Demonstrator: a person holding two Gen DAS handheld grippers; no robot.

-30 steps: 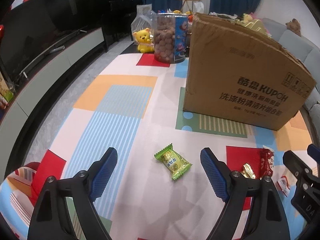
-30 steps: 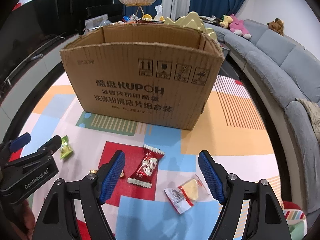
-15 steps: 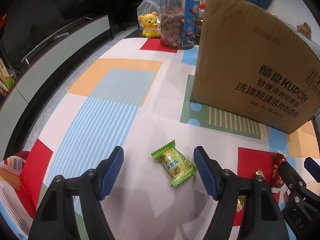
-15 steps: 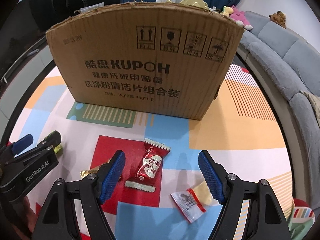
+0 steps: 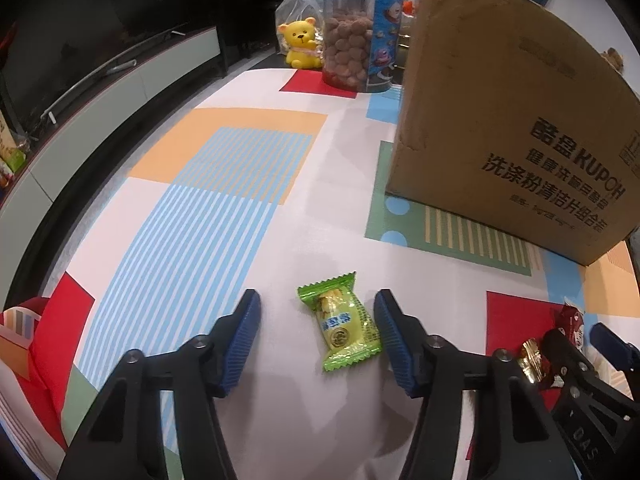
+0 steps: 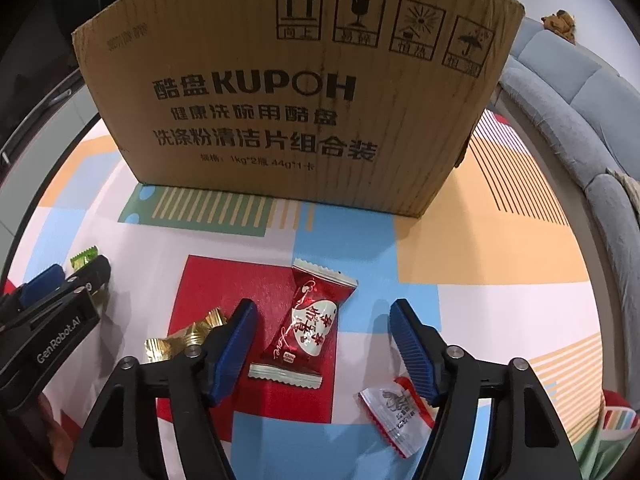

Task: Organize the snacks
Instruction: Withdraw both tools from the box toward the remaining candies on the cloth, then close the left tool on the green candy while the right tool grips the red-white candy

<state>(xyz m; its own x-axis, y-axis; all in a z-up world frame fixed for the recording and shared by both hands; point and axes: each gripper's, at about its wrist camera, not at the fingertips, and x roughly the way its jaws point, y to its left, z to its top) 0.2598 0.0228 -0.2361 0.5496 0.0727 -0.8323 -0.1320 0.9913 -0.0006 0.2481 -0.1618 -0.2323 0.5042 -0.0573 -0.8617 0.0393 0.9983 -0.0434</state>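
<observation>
A green wrapped candy (image 5: 346,326) lies on the patterned mat (image 5: 224,216), between the fingers of my left gripper (image 5: 318,320). Its jaws are closing; the right pad is close to the wrapper and the left pad stands apart. A red wrapped candy (image 6: 306,328) lies between the fingers of my right gripper (image 6: 324,332), whose jaws are also closing with neither pad touching it. The large cardboard box (image 6: 300,80) stands just beyond both candies. In the right wrist view, the left gripper (image 6: 60,308) shows at the left edge, with the green candy's (image 6: 84,258) tip behind it.
A gold-wrapped candy (image 6: 188,336) lies beside my right gripper's left finger. A white and red packet (image 6: 396,416) lies under its right finger. A jar of brown balls (image 5: 348,52) and a yellow bear (image 5: 300,42) stand at the mat's far edge. A grey sofa (image 6: 580,92) curves along the right.
Both grippers have come down closer to the mat. Each pair of jaws has narrowed around its candy, the left more than the right. The candies have not moved.
</observation>
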